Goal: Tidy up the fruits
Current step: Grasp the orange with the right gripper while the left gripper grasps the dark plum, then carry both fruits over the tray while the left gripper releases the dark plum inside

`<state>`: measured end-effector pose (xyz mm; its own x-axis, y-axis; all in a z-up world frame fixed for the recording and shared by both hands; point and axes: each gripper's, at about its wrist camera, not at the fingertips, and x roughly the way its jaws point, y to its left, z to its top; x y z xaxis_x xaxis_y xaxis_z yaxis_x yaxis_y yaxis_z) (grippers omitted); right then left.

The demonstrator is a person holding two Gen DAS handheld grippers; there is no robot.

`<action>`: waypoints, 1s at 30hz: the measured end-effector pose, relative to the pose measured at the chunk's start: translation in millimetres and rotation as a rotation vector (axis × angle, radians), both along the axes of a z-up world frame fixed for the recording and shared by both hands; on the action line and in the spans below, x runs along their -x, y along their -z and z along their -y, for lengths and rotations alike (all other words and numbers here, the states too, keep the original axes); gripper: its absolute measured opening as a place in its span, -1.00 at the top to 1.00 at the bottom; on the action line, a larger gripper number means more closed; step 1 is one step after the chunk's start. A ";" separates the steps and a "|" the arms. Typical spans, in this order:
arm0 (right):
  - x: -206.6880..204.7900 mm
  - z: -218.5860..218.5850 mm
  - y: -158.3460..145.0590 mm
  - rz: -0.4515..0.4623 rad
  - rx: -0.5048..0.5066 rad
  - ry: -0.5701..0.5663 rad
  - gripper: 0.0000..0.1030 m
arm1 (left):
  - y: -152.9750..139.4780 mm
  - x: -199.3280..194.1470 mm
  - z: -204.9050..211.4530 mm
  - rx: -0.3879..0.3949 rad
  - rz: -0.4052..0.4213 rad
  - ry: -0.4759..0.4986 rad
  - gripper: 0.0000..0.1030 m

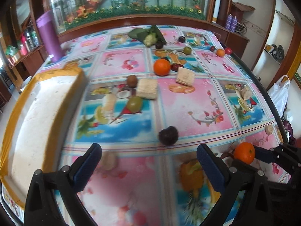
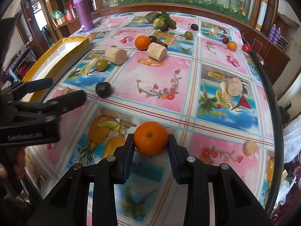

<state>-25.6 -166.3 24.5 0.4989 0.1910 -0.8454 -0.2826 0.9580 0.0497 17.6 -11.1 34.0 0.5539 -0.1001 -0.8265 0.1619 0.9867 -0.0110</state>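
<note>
My right gripper (image 2: pixel 151 141) is shut on a small orange (image 2: pixel 151 138) and holds it over the near part of the table; it also shows in the left wrist view (image 1: pixel 244 153). My left gripper (image 1: pixel 149 156) is open and empty, a dark plum (image 1: pixel 168 135) just beyond its fingers. The white tray with yellow rim (image 1: pixel 37 116) lies to its left. More fruit lies further back: a big orange (image 1: pixel 161 67), a green grape (image 1: pixel 134 104), a kiwi (image 1: pixel 132 81).
Cut beige root pieces (image 1: pixel 147 88) (image 1: pixel 185 76) lie mid-table. A purple flask (image 1: pixel 49 35) stands at the back left, leafy greens (image 1: pixel 150 35) at the back. Small fruits (image 1: pixel 220 52) sit near the right edge. The table edge curves along the right.
</note>
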 end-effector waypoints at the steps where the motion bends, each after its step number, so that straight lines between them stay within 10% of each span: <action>1: 0.5 1.5 -0.2 0.002 -0.002 0.000 0.34 | 2.5 -3.0 3.8 0.009 -0.012 0.009 -0.88; 11: 3.2 8.6 0.8 0.007 -0.036 -0.012 0.34 | 17.5 -17.1 9.3 0.079 -0.075 0.044 0.48; 30: 4.1 -10.3 -27.9 0.078 -0.057 -0.007 0.34 | -35.2 22.5 -44.3 0.188 0.018 0.027 0.49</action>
